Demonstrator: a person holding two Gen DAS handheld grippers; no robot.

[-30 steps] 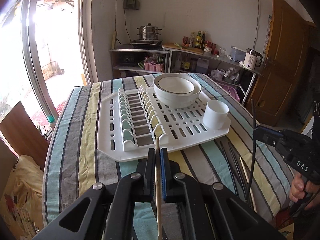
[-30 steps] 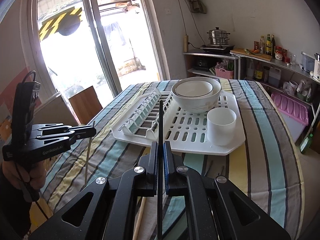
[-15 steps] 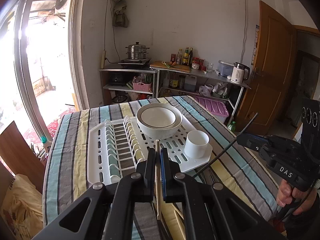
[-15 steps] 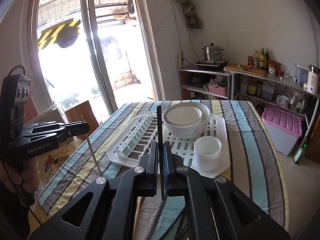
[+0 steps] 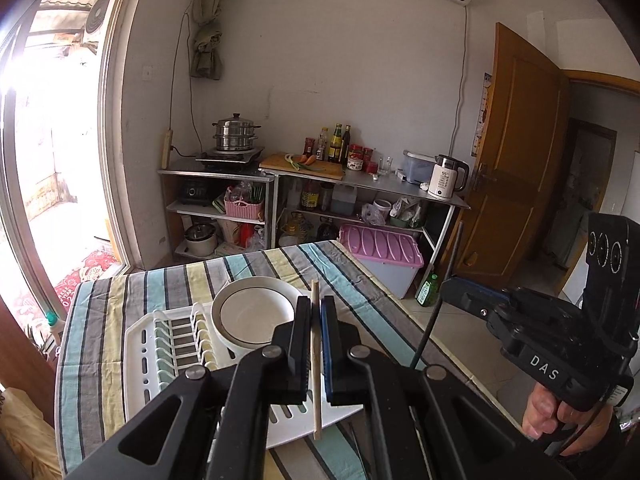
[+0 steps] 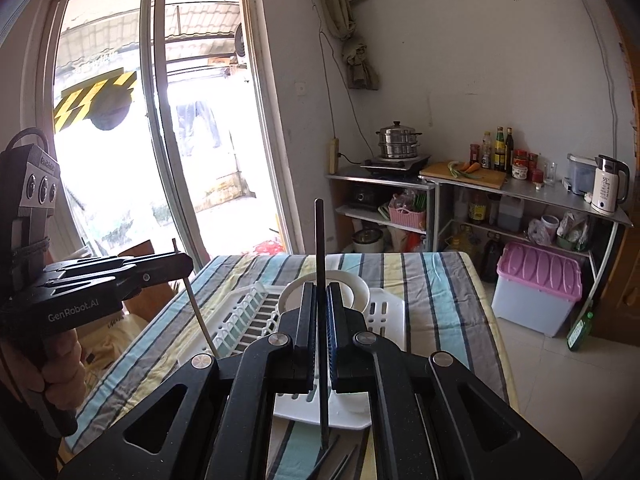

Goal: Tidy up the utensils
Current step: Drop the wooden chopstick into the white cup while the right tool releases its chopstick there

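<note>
Both tongs have lifted clear of the striped counter (image 5: 256,264). The left tongs (image 5: 315,312) stay clamped on a pale wooden chopstick (image 5: 316,364), the right tongs (image 6: 320,300) on a thin black chopstick (image 6: 319,248). Delivery to the white plastic drying rack (image 5: 160,344) looks next.

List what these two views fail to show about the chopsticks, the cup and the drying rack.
- White cup: hidden in both views behind the tongs.
- Drying rack: near right part covered by the left tongs; in the right view mostly behind the right tongs.
- Dark chopstick: lower end lost among dark sticks at the bottom edge.
- Bowl: contents, if any, too small to tell.
- Wooden chopstick: middle pinched out of sight.
</note>
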